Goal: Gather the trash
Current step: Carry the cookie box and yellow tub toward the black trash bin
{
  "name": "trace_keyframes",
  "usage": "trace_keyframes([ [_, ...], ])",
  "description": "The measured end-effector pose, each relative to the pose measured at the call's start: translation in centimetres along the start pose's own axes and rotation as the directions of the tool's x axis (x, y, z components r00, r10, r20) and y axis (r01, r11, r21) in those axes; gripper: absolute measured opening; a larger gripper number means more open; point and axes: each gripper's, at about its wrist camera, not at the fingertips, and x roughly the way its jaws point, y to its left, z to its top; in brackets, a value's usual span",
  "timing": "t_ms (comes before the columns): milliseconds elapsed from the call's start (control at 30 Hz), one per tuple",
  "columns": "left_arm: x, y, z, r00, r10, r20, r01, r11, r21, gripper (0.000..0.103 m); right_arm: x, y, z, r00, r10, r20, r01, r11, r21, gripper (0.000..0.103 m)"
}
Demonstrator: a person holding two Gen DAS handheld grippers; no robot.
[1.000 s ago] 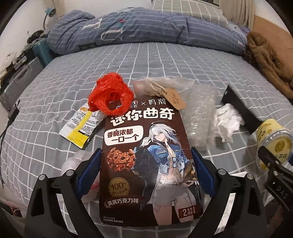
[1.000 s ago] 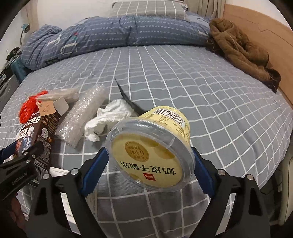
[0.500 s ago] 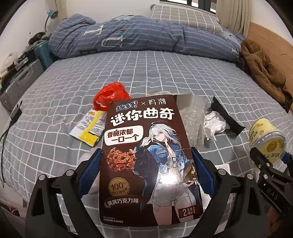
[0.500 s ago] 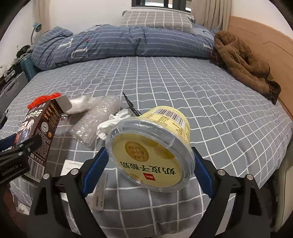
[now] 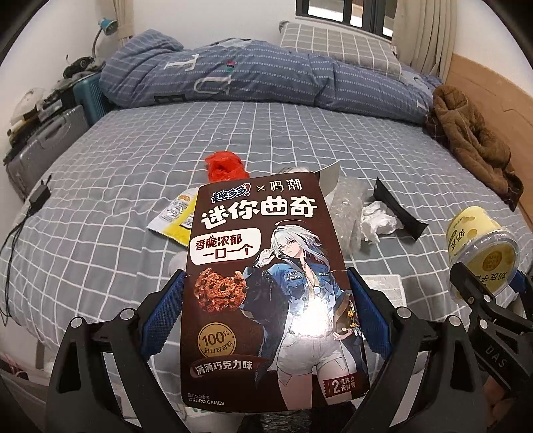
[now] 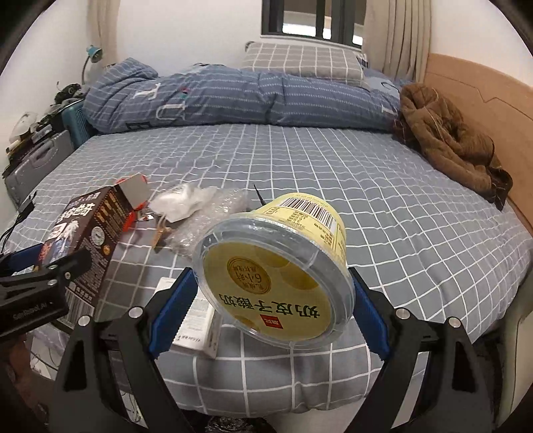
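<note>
Two pieces of trash are held above a grey checked bed, one in each tool.

The left tool is clamped on a brown cookie box marked "100%" and "KURO GAMES"; the right tool is clamped wide on a yellow yogurt cup with a barcode. Both should be kept level and firmly squeezed until a bin is reached. Red bag, yellow wrapper and tissue are left on the bed.

This is a bedroom in a home. A wide bed with a grey checked sheet fills the room, with a rolled blue quilt and a checked pillow at its far side, a wooden headboard, a curtained window, a brown coat, and a suitcase beside the bed.
</note>
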Motion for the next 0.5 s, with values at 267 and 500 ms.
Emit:
trace_keyframes([
  [267, -2.2, 0.3, -1.9, 0.999, -0.026, 0.039, 0.026, 1.000, 0.007, 0.090, -2.1, -0.2, -1.3, 1.000, 0.021, 0.020, -0.021, 1.000, -0.003, 0.085],
  [500, -3.9, 0.2, -4.1, 0.998, -0.038, 0.046, 0.037, 0.999, 0.023, 0.090, -3.7, 0.4, -2.7, 1.000, 0.021, 0.024, -0.020, 0.999, -0.025, 0.085],
])
